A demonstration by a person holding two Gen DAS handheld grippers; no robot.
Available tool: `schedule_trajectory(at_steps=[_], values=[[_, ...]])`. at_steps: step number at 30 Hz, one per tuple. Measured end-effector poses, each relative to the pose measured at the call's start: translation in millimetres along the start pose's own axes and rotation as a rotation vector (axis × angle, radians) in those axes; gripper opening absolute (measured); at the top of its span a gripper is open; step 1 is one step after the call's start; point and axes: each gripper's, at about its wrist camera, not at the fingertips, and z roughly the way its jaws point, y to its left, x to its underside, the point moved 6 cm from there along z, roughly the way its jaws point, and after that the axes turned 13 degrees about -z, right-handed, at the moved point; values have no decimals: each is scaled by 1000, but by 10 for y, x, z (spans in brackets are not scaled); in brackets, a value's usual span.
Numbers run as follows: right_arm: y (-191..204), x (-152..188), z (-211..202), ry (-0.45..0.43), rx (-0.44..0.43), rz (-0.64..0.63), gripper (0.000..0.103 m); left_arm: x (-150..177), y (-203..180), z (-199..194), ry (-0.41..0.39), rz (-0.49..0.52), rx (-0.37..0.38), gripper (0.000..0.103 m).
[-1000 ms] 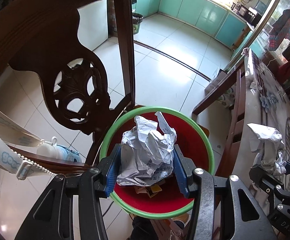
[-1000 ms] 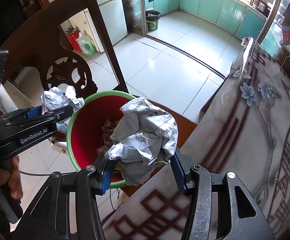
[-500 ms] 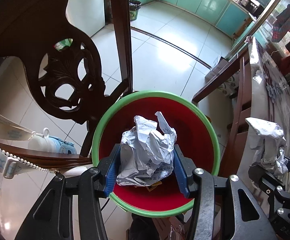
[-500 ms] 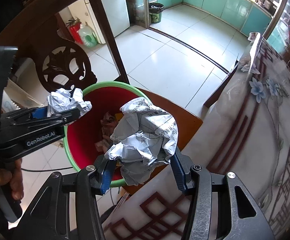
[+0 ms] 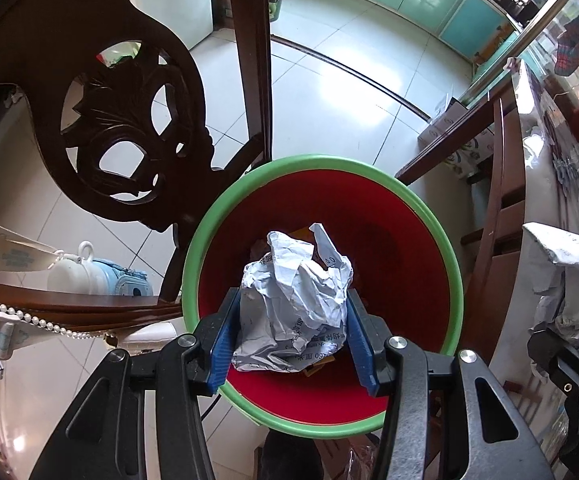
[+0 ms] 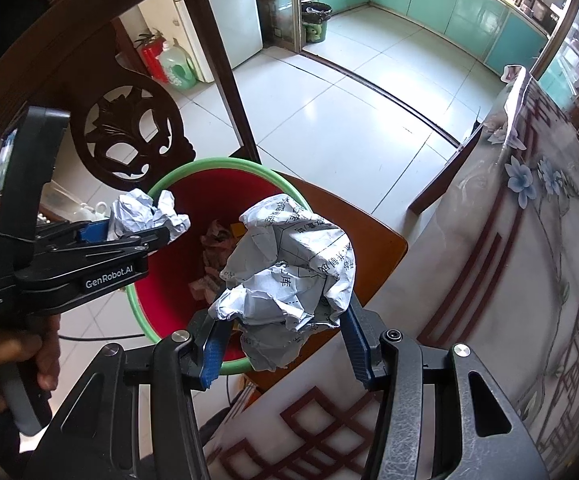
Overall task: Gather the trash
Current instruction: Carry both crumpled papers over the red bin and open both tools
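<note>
A red bin with a green rim stands on a wooden chair seat; it also shows in the right wrist view. My left gripper is shut on a crumpled paper ball and holds it over the bin's mouth. In the right wrist view that gripper and its ball are over the bin's left rim. My right gripper is shut on a second crumpled printed paper ball, above the bin's near right rim by the table edge. Some scraps lie in the bin.
A carved dark chair back rises just left of the bin. The table with a flowered cover is on the right. A black bin stands far off on the tiled floor. A pale blue bag lies at the left.
Both grippers have moved forward and a little over the red bin, each still holding its paper ball. The bin looks larger and more centred under the left gripper.
</note>
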Motion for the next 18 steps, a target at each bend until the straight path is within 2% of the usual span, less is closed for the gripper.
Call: schedule_trajectory(at_steps=[3, 4, 7, 8, 9, 14, 18], values=[[1, -22, 9, -5, 7, -2, 49, -11, -8, 8, 4, 4, -2, 48], [3, -34, 9, -10, 9, -4, 50, -18, -16, 9, 5, 5, -2, 51], [20, -64, -17, -25, 9, -12, 67, -33, -41, -14, 3, 2, 4, 55], [24, -68, -35, -32, 18, -15, 76, -32, -43, -17, 3, 0, 3, 56], [22, -73, -66, -42, 29, -16, 79, -31, -51, -20, 3, 0, 0, 60], [-30, 28, -204, -59, 51, -8, 79, 4, -93, -30, 2, 0, 6, 62], [-126, 232, -378, -74, 75, 19, 81, 108, -169, -52, 10, -3, 13, 62]])
